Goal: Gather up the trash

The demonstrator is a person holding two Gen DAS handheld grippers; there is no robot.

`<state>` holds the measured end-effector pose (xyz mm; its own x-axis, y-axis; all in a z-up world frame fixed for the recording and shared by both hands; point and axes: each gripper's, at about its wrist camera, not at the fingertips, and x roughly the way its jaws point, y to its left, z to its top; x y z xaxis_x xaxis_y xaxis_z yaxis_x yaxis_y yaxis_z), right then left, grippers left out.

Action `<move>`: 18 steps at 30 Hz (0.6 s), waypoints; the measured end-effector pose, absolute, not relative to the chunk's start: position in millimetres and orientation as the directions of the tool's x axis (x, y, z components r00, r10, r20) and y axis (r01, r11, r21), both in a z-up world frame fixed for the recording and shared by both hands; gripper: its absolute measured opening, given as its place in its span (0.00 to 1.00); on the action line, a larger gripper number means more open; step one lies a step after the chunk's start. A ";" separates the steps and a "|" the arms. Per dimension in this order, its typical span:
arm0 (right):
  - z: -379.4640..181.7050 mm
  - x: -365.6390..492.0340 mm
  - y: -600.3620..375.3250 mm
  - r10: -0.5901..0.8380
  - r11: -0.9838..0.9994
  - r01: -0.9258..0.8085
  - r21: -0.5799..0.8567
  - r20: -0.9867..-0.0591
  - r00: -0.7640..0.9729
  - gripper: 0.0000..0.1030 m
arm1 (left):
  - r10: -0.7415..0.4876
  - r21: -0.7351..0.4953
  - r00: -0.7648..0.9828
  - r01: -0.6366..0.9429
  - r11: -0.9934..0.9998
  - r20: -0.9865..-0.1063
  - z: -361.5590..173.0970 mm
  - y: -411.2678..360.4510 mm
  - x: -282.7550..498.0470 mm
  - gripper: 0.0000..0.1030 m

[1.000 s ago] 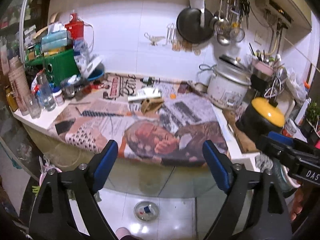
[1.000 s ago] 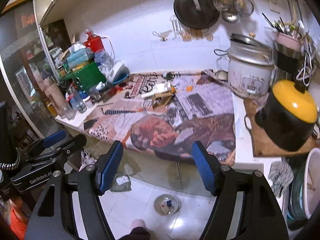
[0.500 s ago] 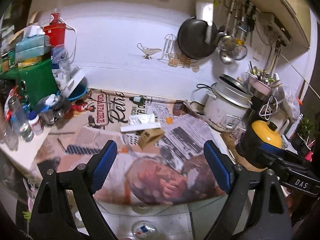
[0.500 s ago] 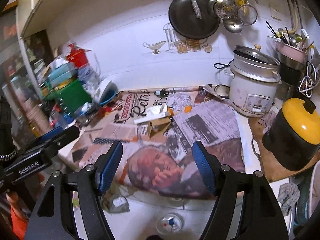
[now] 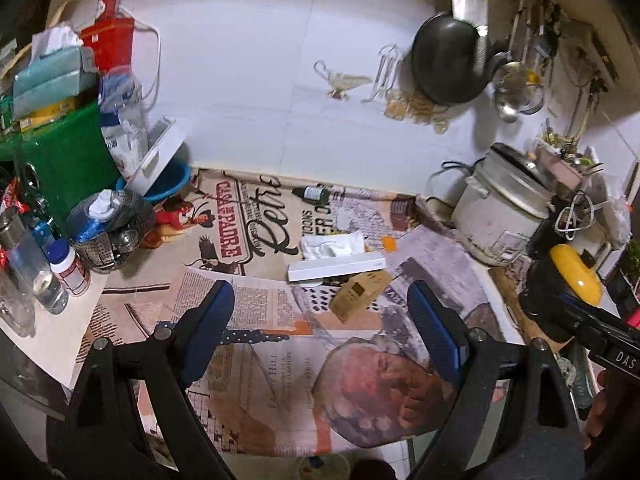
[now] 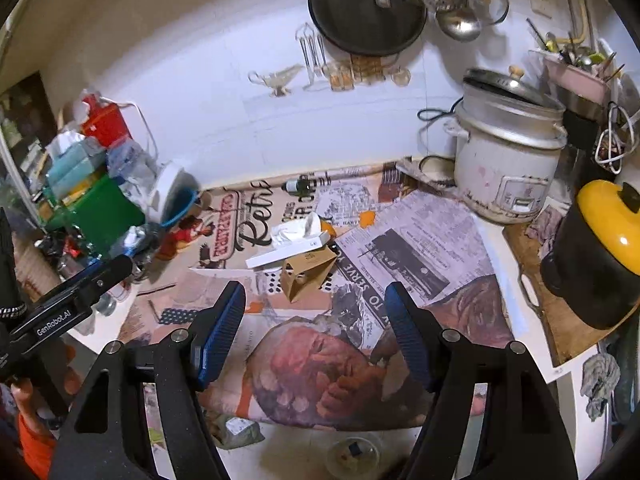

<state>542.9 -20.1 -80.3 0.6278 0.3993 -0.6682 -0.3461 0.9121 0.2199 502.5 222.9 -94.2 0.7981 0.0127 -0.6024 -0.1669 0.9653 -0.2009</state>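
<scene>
On the newspaper-covered counter (image 5: pixel 260 312) lie a small brown cardboard box (image 5: pixel 358 290), a long flat white box (image 5: pixel 336 268), a crumpled white tissue (image 5: pixel 332 245), a small orange scrap (image 5: pixel 388 243) and a small dark bottle (image 5: pixel 314 193) on its side. They also show in the right wrist view: brown box (image 6: pixel 306 270), white box (image 6: pixel 286 252), tissue (image 6: pixel 294 232). My left gripper (image 5: pixel 320 320) is open and empty, just short of the brown box. My right gripper (image 6: pixel 316 328) is open and empty, a little nearer than the box.
A rice cooker (image 5: pixel 500 220) and a black pot with yellow lid (image 6: pixel 600 256) stand at the right. A green box (image 5: pixel 60 160), blue bowl (image 5: pixel 168 184), bottles and a steel basket (image 5: pixel 108 232) crowd the left. A pan (image 6: pixel 364 8) hangs on the wall.
Both grippers have moved forward and up over the counter, closer to the pile of boxes and tissue. Both stay open and empty.
</scene>
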 end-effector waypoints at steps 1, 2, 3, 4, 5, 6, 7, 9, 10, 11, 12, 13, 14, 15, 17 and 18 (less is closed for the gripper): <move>-86.2 550.5 -17.0 0.406 0.909 -0.352 0.226 -0.678 0.613 0.67 | 0.018 -0.201 0.793 -0.176 0.964 -0.610 -98.9 224.2 507.1 0.85; -91.6 557.5 -14.0 0.411 0.906 -0.356 0.231 -0.688 0.598 0.67 | 0.022 -0.201 0.788 -0.184 0.962 -0.616 -102.5 226.1 510.9 0.85; -98.3 566.2 -10.0 0.419 0.900 -0.363 0.239 -0.699 0.579 0.67 | 0.028 -0.201 0.781 -0.195 0.960 -0.623 -107.3 227.1 515.4 0.85; -107.3 577.7 -4.8 0.431 0.893 -0.377 0.248 -0.713 0.552 0.67 | 0.035 -0.202 0.774 -0.208 0.957 -0.632 -112.9 228.2 520.3 0.85; -113.8 585.5 0.1 0.439 0.887 -0.388 0.252 -0.723 0.533 0.67 | 0.043 -0.200 0.767 -0.221 0.955 -0.641 -117.8 228.9 524.7 0.85; -123.0 597.6 6.0 0.450 0.877 -0.405 0.259 -0.736 0.506 0.67 | 0.054 -0.194 0.758 -0.235 0.952 -0.650 -122.9 229.4 529.1 0.85; -129.5 605.0 11.6 0.458 0.870 -0.419 0.262 -0.744 0.486 0.67 | 0.075 -0.180 0.746 -0.255 0.950 -0.661 -128.7 229.5 534.2 0.85; -145.6 624.8 23.3 0.469 0.854 -0.447 0.267 -0.768 0.436 0.67 | 0.103 -0.165 0.720 -0.292 0.942 -0.687 -138.7 231.1 545.0 0.85; -152.8 633.8 28.4 0.466 0.849 -0.456 0.266 -0.784 0.410 0.67 | 0.101 -0.170 0.706 -0.303 0.938 -0.701 -143.9 232.3 550.8 0.85; -160.6 645.3 33.4 0.464 0.844 -0.464 0.269 -0.800 0.381 0.67 | 0.084 -0.186 0.692 -0.306 0.934 -0.717 -150.5 233.1 557.9 0.85; -165.1 652.7 35.3 0.467 0.839 -0.469 0.275 -0.807 0.361 0.67 | 0.056 -0.206 0.672 -0.303 0.930 -0.739 -159.9 232.4 568.2 0.85; -169.4 660.9 36.1 0.470 0.835 -0.473 0.282 -0.814 0.342 0.67 | 0.042 -0.211 0.657 -0.301 0.930 -0.753 -167.5 231.3 575.7 0.85; -172.8 669.9 34.9 0.473 0.830 -0.477 0.288 -0.817 0.329 0.67 | 0.035 -0.207 0.640 -0.299 0.931 -0.767 -177.2 228.1 585.9 0.85; -175.0 676.9 33.0 0.471 0.829 -0.479 0.287 -0.820 0.324 0.67 | 0.033 -0.201 0.629 -0.297 0.934 -0.777 -184.4 224.3 593.0 0.85; -179.1 693.0 27.7 0.452 0.834 -0.482 0.268 -0.833 0.318 0.67 | 0.016 -0.197 0.602 -0.286 0.938 -0.798 -203.1 215.3 612.5 0.85; -181.4 700.5 25.5 0.443 0.836 -0.482 0.260 -0.839 0.316 0.67 | -0.002 -0.204 0.589 -0.277 0.939 -0.808 -212.3 210.8 621.8 0.85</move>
